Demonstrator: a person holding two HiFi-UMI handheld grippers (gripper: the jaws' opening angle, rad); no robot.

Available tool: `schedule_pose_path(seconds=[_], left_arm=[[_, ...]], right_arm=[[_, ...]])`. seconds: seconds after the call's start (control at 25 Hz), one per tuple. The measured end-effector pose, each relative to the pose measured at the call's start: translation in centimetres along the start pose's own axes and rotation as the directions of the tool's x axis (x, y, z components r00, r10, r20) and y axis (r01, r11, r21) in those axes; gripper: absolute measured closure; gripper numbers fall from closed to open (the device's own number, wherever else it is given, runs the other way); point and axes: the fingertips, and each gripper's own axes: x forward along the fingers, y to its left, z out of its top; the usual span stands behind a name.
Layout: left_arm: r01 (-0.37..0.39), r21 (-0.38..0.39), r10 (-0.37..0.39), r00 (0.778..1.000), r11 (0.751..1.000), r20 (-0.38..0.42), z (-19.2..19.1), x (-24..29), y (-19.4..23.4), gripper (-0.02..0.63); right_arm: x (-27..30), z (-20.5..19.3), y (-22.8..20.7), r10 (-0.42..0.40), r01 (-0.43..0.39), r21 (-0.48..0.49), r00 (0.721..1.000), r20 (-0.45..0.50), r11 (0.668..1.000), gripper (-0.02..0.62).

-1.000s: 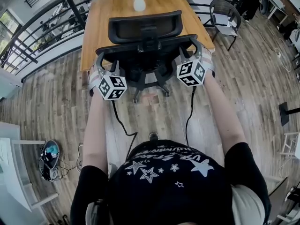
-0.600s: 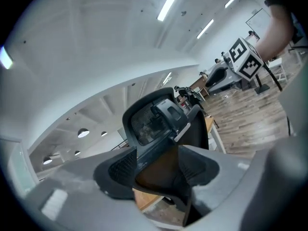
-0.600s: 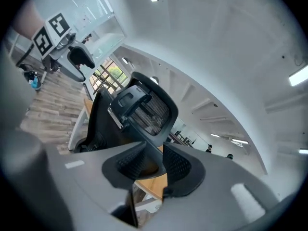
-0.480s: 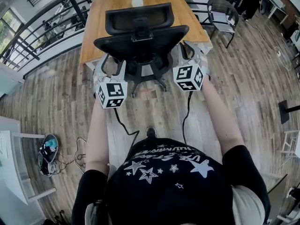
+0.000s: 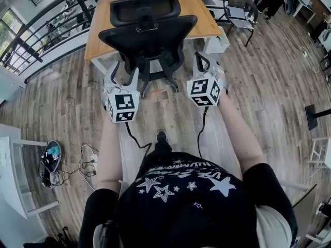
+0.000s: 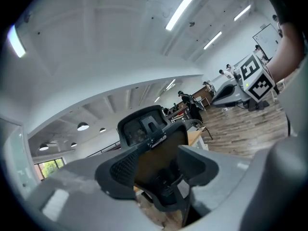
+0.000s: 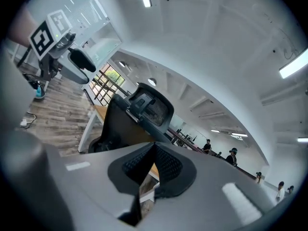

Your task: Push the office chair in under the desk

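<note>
The black office chair stands with its back towards me, its seat tucked at the near edge of the wooden desk. My left gripper hangs a little short of the chair's left side, apart from it. Its jaws are closing but still stand wide, with nothing between them. In the left gripper view the chair shows past the left gripper. My right gripper is off the chair's right side, shut on nothing. The right gripper view shows the right gripper with its pads together, and the chair beyond.
A black wire chair stands at the desk's far right corner. A white box sits by the desk's right leg. Railings run behind and left of the desk. Cables and gear lie on the floor by a white table.
The chair has rolled forward towards the desk. Both grippers have come away from its back. The right gripper's jaws have shut.
</note>
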Motion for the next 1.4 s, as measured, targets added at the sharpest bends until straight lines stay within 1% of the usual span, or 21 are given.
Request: schedule_pose_path(seconds=[0.2, 0.32, 0.48, 0.64, 0.8, 0.88, 0.92, 1.0, 1.2, 1.4], left_arm=[[0.022, -0.042, -0.023, 1.000, 0.999, -0.019, -0.5, -4.0, -3.6, 0.341], [0.026, -0.058, -0.028, 0.999, 0.998, -0.027, -0.4, -6.1, -5.0, 0.341], [0.035, -0.089, -0.039, 0.998, 0.995, -0.050, -1.0, -8.1, -6.6, 0.359], [0.044, -0.120, -0.051, 0.997, 0.992, -0.058, -0.5, -9.7, -7.9, 0.411], [0.020, -0.155, -0.031, 0.997, 0.988, -0.069, -0.7, -11.3, -8.6, 0.494], [0.009, -0.176, -0.022, 0.997, 0.984, -0.075, -1.0, -11.9, -8.8, 0.511], [0.005, -0.185, -0.020, 0.997, 0.983, -0.078, -1.1, -12.3, -8.9, 0.530], [-0.001, -0.204, -0.016, 0.996, 0.979, -0.084, -1.2, -13.0, -9.4, 0.596], [0.030, -0.218, -0.052, 0.994, 0.975, -0.095, -1.5, -13.9, -10.9, 0.604], [0.037, -0.226, -0.059, 0.994, 0.973, -0.093, -1.4, -14.9, -11.6, 0.604]], right_arm=[[-4.3, -1.5, -0.2, -0.006, 0.007, 0.064, 1.000, -0.007, 0.998, 0.594], [-6.7, -2.1, 0.1, 0.013, -0.011, 0.093, 1.000, -0.012, 0.996, 0.594], [-9.3, -3.0, 0.8, 0.046, -0.042, 0.110, 0.998, -0.034, 0.993, 0.594], [-11.4, -4.1, 1.0, 0.052, -0.046, 0.113, 0.997, -0.051, 0.992, 0.594], [-13.0, -5.0, 1.1, 0.059, -0.050, 0.131, 0.996, -0.064, 0.990, 0.594], [-13.8, -5.2, 1.2, 0.062, -0.052, 0.141, 0.996, -0.064, 0.989, 0.594], [-14.2, -5.2, 1.3, 0.063, -0.054, 0.144, 0.996, -0.063, 0.988, 0.594], [-15.0, -5.2, 1.4, 0.068, -0.058, 0.147, 0.996, -0.060, 0.987, 0.594], [-16.2, -4.8, 1.6, 0.076, -0.068, 0.172, 0.996, -0.038, 0.983, 0.594], [-17.0, -4.3, 2.2, 0.083, -0.078, 0.133, 0.996, -0.033, 0.988, 0.594]])
